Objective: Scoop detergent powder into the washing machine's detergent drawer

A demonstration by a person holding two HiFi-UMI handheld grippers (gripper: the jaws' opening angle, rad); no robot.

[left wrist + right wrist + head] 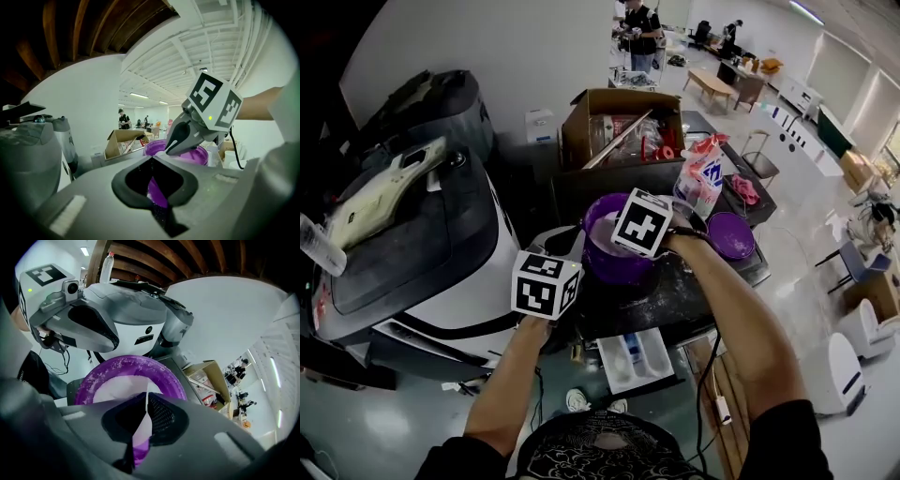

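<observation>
Both grippers are closed at a purple tub of white powder.

In the head view, the left gripper (551,281) is seen at the near rim of the tub (609,253) and the right gripper (645,225) over its mouth; the detergent drawer (633,358) is pulled out below, nearer the person. In the left gripper view, the jaws are clamped on the tub's purple wall (157,192). In the right gripper view, a purple scoop (137,451) is pinched between the jaws above the powder (117,390).
</observation>
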